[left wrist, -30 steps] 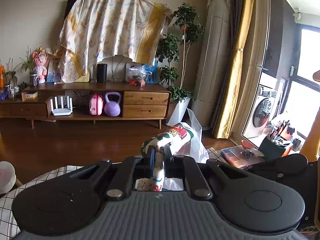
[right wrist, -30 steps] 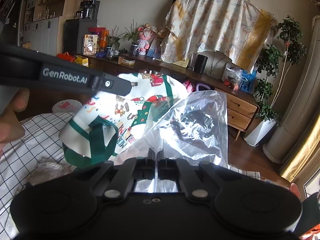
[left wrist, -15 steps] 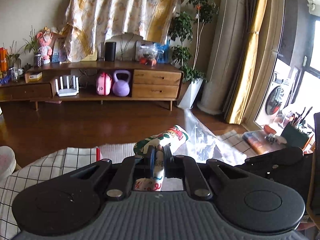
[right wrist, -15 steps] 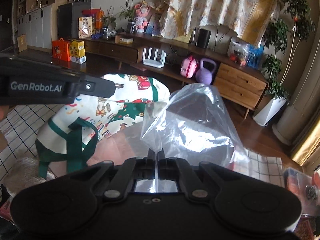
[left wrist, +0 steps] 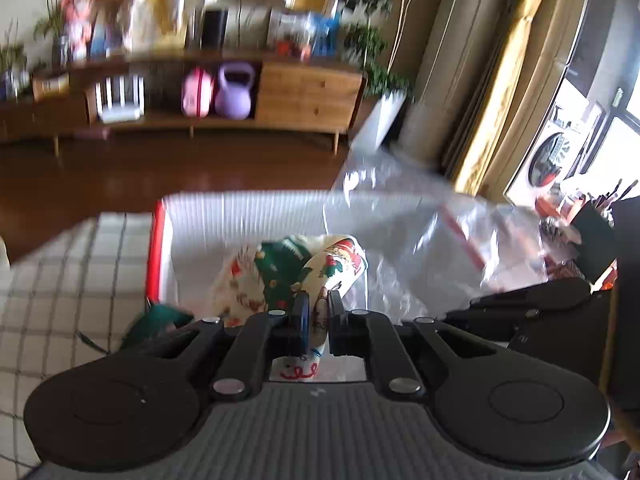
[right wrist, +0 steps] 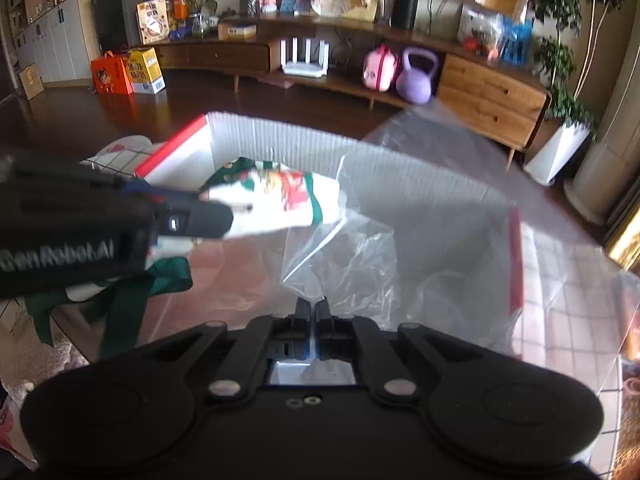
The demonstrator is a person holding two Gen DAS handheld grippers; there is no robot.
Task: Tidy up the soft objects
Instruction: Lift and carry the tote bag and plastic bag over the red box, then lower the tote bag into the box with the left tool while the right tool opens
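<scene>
at frame centre the left gripper (left wrist: pixel 314 304) pinches the printed cloth bag (left wrist: pixel 316 268) over the white box (right wrist: pixel 400 168), the right gripper (right wrist: pixel 313 308) clamps the clear plastic bag (right wrist: pixel 360 256); better lower both slowly, keeping the green strap (right wrist: pixel 132 292) inside

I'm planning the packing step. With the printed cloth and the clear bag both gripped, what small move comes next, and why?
Probably ease the left tongs forward, feeding the printed cloth into the clear bag. The right tongs pinch the bag's edge, and the cloth's end sits at its opening.
</scene>
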